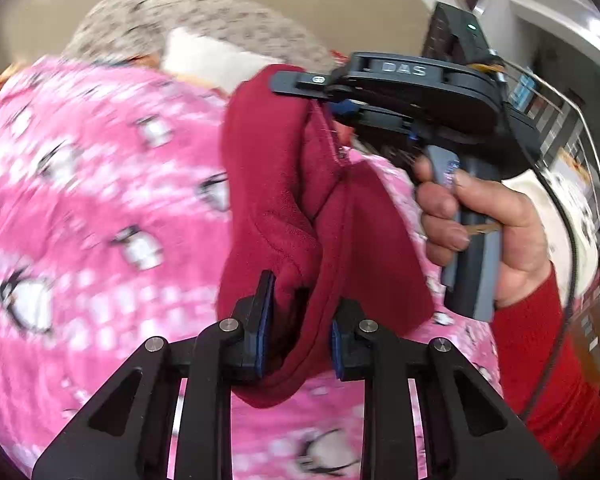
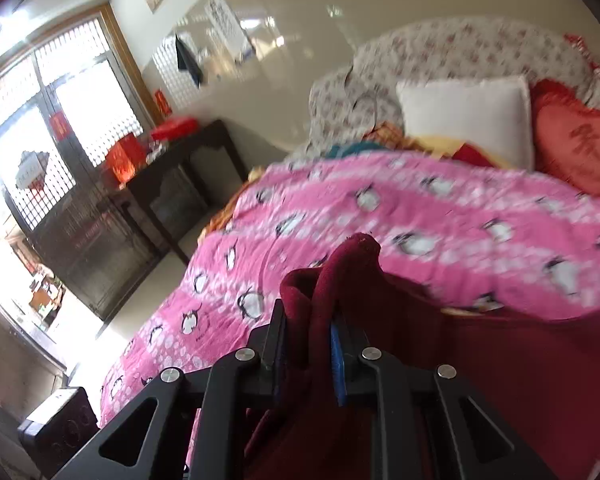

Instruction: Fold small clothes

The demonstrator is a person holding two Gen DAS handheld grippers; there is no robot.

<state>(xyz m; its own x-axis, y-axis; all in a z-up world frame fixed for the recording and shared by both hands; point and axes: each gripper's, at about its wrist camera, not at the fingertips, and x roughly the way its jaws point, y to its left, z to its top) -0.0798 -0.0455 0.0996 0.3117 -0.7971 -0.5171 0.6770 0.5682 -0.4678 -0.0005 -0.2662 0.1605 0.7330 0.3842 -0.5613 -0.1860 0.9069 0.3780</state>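
Observation:
A dark red fleece garment [image 1: 300,208] hangs in the air above a pink penguin-print bedspread [image 1: 80,220]. My left gripper [image 1: 298,328] is shut on its lower fold. My right gripper [image 1: 323,90], seen from the side in the left wrist view, is shut on the garment's upper edge. In the right wrist view the right gripper [image 2: 307,336] pinches bunched red fleece [image 2: 339,272], and more of the garment [image 2: 499,380] spreads to the lower right over the bedspread [image 2: 379,216].
A white pillow [image 2: 467,116] and a red cushion [image 2: 575,144] lie at the flowered headboard [image 2: 459,52]. A dark wooden side table [image 2: 180,168] with red boxes stands left of the bed, beside a lattice door [image 2: 60,140]. A black box [image 2: 56,428] sits on the floor.

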